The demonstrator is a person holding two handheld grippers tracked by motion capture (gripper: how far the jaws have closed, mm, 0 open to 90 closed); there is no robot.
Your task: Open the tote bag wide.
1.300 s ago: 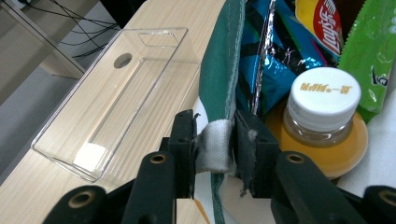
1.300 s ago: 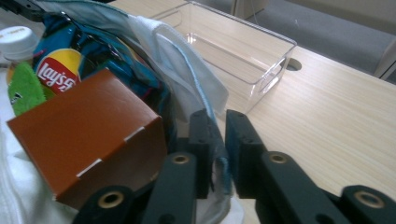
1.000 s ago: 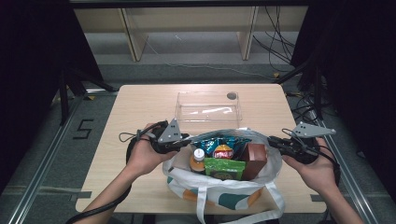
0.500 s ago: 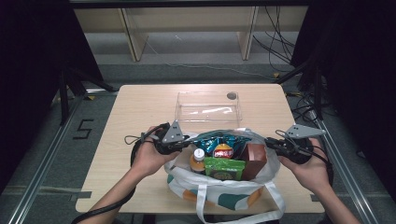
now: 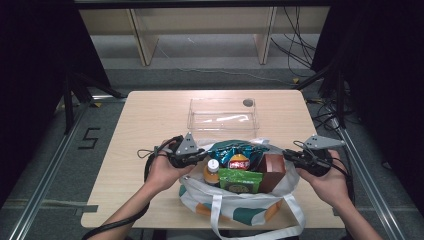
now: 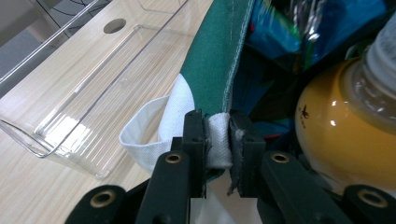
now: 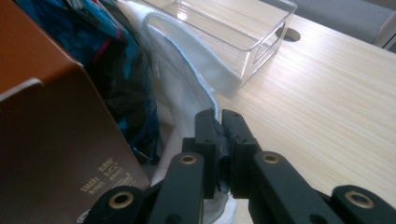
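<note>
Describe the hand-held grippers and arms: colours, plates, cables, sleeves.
Both are black. The left hand-held gripper and right hand-held gripper each carry a grey three-cornered plate on top. Black cables trail from both. Close up, the jaws are black bars with brass-coloured pivot rivets. Forearms are bare, no sleeves in view.

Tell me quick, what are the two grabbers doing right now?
Left gripper: closed, pinching the rim of the cloth bag.
Right gripper: closed, pinching the bag's rim on the other side.
</note>
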